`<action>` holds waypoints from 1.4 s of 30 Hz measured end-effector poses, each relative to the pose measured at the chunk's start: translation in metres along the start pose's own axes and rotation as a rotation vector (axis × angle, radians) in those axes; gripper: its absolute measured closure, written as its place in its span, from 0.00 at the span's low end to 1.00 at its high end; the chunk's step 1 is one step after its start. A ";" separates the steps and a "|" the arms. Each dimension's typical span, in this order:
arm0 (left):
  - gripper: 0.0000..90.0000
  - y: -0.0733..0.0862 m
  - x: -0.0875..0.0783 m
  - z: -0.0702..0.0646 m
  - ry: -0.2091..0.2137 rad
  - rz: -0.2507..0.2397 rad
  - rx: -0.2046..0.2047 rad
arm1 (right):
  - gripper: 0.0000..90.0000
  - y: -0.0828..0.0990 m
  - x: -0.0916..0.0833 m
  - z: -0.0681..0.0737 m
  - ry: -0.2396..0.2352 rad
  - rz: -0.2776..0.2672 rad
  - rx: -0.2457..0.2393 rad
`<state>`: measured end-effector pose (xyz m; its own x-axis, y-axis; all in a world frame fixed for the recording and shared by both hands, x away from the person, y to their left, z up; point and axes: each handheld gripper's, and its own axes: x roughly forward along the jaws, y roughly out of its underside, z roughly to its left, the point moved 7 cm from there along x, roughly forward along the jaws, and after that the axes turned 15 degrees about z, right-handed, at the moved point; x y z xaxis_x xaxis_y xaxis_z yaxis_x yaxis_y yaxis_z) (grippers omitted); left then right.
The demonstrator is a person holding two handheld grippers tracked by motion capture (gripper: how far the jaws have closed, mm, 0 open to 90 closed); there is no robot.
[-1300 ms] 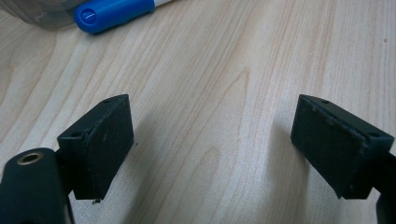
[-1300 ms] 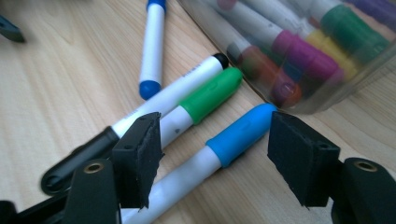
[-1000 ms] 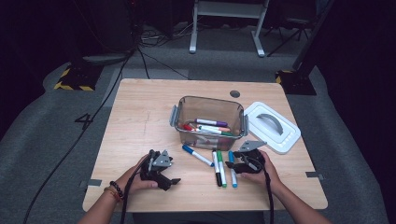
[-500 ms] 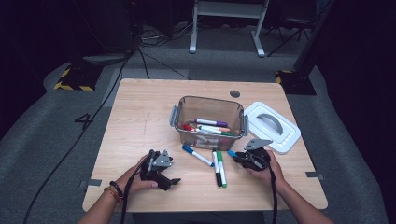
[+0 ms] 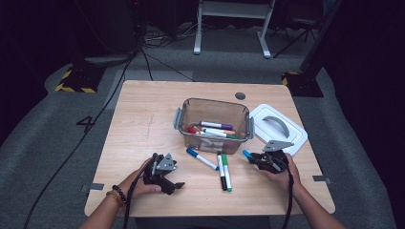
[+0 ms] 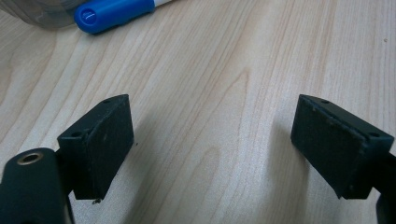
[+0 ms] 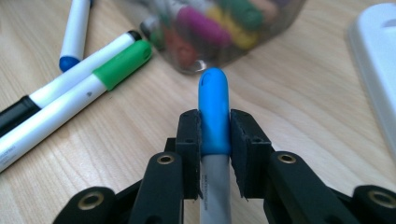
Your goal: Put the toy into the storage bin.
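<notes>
Right gripper (image 7: 214, 140) clamped on light-blue-capped marker (image 7: 214, 112) — cap end poking out past the pads, just in front of the clear marker bin (image 5: 215, 125). Left gripper (image 6: 212, 144) parked on the table (image 5: 143, 114), jaws apart in its own view — nothing between them.

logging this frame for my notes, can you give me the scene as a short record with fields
work in hand: putting markers into the clear bin
right gripper: shut on light blue-capped marker, jaws have just been closing
left gripper: jaws apart, nothing between them, over bare table
loose on table: blue-capped marker, black-capped marker, green-capped marker
in bin: several markers
white lid: right of bin, off
</notes>
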<state>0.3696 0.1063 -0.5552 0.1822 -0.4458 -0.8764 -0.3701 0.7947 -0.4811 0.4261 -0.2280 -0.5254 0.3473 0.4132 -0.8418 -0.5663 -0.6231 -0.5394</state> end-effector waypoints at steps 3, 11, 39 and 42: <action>0.15 0.000 0.000 0.000 0.000 0.000 0.000 | 0.83 0.000 -0.009 -0.006 0.013 -0.028 0.010; 0.15 0.000 0.000 0.000 0.000 0.000 0.000 | 0.83 -0.003 -0.035 -0.014 0.043 -0.101 0.018; 0.15 0.000 0.000 0.000 0.000 0.000 0.000 | 0.83 -0.049 -0.116 -0.028 0.091 -0.306 -0.029; 0.15 0.000 0.000 0.000 0.000 0.000 0.000 | 0.83 -0.063 -0.127 -0.027 0.065 -0.335 -0.028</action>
<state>0.3696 0.1064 -0.5552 0.1816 -0.4456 -0.8766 -0.3702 0.7948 -0.4808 0.4380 -0.2593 -0.3852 0.5581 0.5555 -0.6165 -0.3920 -0.4783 -0.7859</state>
